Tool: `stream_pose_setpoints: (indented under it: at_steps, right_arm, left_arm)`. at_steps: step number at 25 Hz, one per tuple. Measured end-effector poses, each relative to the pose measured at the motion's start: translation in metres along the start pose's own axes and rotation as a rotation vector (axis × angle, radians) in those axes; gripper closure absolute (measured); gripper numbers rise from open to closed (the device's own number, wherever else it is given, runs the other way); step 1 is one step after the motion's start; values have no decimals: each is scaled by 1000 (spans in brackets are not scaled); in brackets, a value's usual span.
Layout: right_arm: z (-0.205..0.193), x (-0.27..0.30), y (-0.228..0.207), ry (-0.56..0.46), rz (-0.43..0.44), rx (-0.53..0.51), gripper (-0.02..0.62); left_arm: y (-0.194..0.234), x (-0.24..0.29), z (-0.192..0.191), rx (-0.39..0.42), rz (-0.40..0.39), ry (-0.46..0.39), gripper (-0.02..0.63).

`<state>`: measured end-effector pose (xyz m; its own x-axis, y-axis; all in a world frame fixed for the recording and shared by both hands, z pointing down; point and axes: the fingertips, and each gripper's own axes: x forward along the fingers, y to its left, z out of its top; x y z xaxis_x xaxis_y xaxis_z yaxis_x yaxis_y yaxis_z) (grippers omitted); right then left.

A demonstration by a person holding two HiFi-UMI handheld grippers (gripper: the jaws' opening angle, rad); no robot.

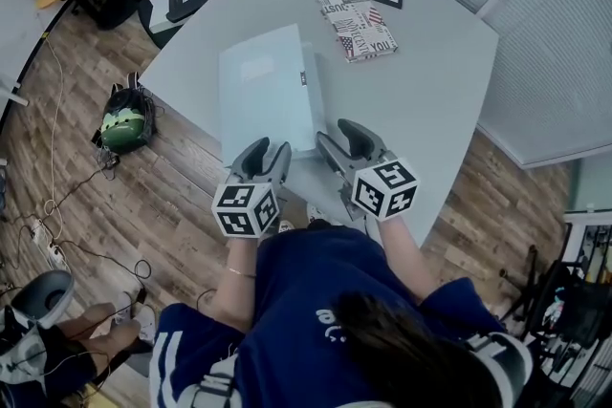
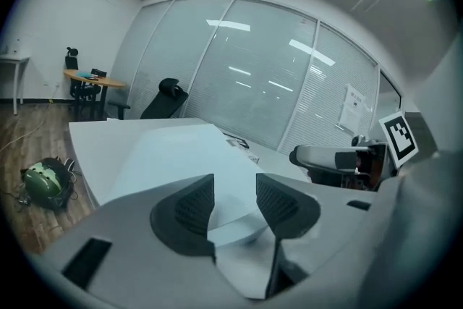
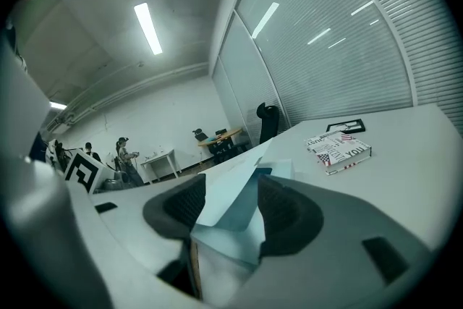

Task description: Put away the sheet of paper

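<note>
A pale-blue sheet of paper (image 1: 266, 96) lies at the middle of the head view on the grey surface (image 1: 430, 81), its near edge at both tongs. A whiter layer (image 1: 314, 105) with a small dark tab (image 1: 303, 77) shows along its right side; whether that is a folder holding the sheet cannot be told. The left tongs (image 2: 235, 184) stand part-way apart, clamped on the sheet's bowed near edge, which touches both pads. The right tongs (image 3: 231, 188) likewise grip a buckled fold of it that rises to a point. Only the head view shows the whole sheet. The left gripper view and the head view show a green bag (image 1: 127, 121) on the floor at left. The right gripper view alone shows people (image 3: 123, 155) far off at left. At its right are a patterned book (image 3: 338, 148) and a black frame (image 3: 344, 127), well apart from the sheet.
</note>
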<state>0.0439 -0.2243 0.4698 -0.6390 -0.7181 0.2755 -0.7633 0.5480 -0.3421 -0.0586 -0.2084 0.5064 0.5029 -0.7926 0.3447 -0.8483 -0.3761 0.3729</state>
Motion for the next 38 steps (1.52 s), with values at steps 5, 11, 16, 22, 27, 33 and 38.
stream_pose_setpoints:
  at_steps: [5,11,16,22,27,33,38]
  right_arm:
    - [4,-5,10,-23,-21,-51,362]
    - [2,-10,25,-33,-11,-102,393]
    - [-5,-12,29,8,-55,-146,546]
    - [-6,-14,32,-10,-91,-173,586]
    - [-10,-18,39,-13,-104,-199,588]
    - [-12,-18,41,-14,-107,-200,588]
    - [-14,-20,41,-14,-115,-201,588]
  left_arm:
    - [-9,-20,25,33,0,-103,442]
    - [-12,-37,35,126,59,-153,552]
    - [-13,-46,35,153,92,-163,575]
    - [-10,-57,30,162,103,-159,600]
    - [-10,-65,27,171,115,-151,601]
    - [-9,-69,24,196,120,-145,601]
    - [-9,-71,21,207,130,-141,601]
